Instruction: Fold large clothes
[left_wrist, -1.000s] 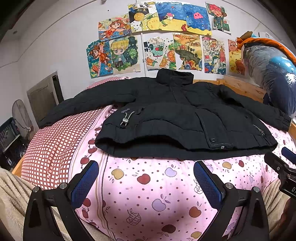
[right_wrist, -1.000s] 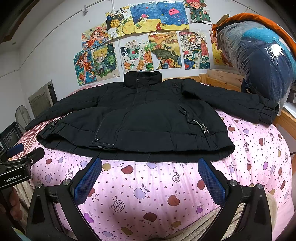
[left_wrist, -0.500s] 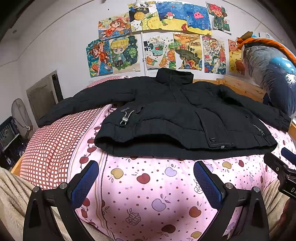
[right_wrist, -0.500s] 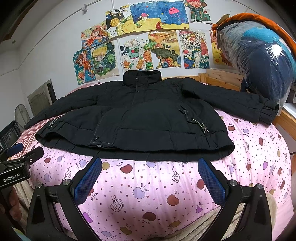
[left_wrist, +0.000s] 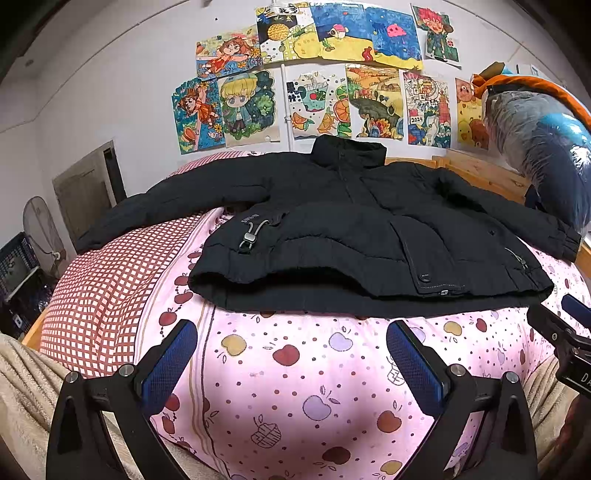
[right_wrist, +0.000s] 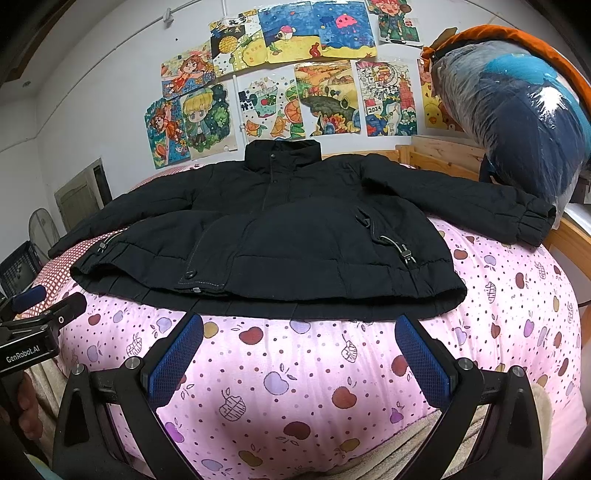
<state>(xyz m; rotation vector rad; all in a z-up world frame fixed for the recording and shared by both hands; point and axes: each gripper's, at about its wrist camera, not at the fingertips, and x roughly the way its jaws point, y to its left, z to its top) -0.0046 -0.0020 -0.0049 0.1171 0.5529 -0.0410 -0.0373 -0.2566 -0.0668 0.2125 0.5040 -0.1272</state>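
1. Children's drawings (left_wrist: 332, 74) cover the white wall behind a bed whose pink apple-print quilt (left_wrist: 295, 376) carries the work; a bagged bundle of bedding (right_wrist: 517, 122) sits at the right end by the wooden bed frame (right_wrist: 436, 155).
2. A black padded jacket (right_wrist: 280, 229) lies face up and closed on the quilt, collar toward the wall, hem nearest the cameras, both sleeves stretched out sideways.
3. The left gripper (left_wrist: 291, 363) hovers short of the hem, its 2 blue pads (left_wrist: 168, 363) spread wide and holding nothing.
4. The right gripper (right_wrist: 299, 360) matches it: fingers wide apart, empty, just short of the hem.
5. Judged from the flat, unfolded jacket, folding has not begun; this is the approach.
6. The next move probably calls for pinching a sleeve cuff or side edge, biting through thick padding, then carrying it across the chest.
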